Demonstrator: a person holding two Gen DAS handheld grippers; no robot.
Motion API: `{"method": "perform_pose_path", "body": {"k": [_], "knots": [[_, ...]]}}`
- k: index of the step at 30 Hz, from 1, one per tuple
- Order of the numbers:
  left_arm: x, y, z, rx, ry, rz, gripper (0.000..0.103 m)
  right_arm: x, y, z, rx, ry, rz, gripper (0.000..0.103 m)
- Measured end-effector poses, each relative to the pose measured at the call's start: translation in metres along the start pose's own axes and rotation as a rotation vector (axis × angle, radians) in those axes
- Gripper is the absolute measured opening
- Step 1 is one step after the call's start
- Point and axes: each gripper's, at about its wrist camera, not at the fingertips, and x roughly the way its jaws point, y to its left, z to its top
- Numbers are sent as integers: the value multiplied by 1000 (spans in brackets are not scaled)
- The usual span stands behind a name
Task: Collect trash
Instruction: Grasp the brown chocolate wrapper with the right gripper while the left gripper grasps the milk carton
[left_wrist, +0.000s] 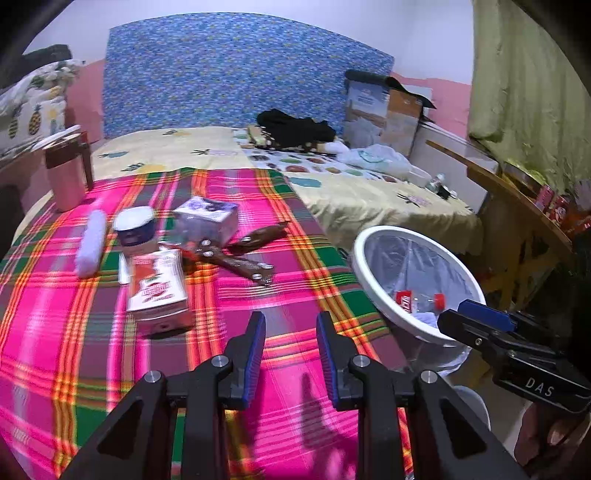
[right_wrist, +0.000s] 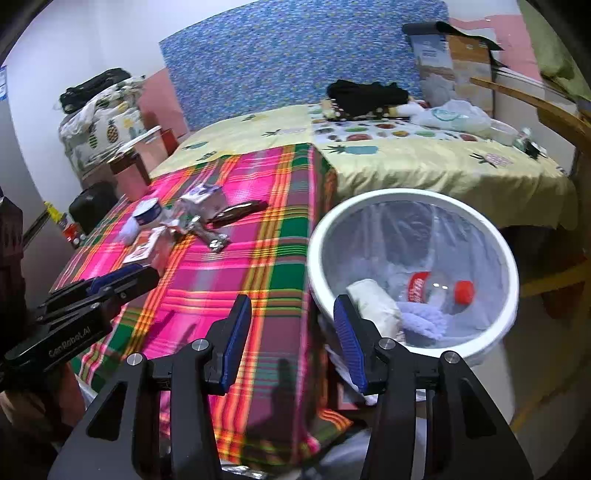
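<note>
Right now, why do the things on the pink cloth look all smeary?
Left wrist view: motion blur smears the red-and-white carton and white jar; fisheye bends the edges. Right wrist view: the trash bin is sharper, with glare dots on its bottle.

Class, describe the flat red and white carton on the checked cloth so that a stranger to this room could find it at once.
Start at the pink checked cloth covering the table by the bed. A cluster of litter lies on it, and the carton is the piece nearest the camera. Unlike the white roll and round tub behind it, it is a flat box printed red and white.
</note>
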Motion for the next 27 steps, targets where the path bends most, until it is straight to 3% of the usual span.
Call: {"method": "perform_pose_path", "body": {"k": [16,18,20,27], "knots": [[-13,42,-1,-76,-7,114,29,7,33,5,-67,4,73,48],[-12,46,1,-83,-8,122,35,9,35,6,-71,6,77,48],[-11,51,2,-97,-16,128,50,11,37,7,-76,9,81,48],[5,62,11,-104,-3,157,52,21,47,15,-101,14,94,48]]}}
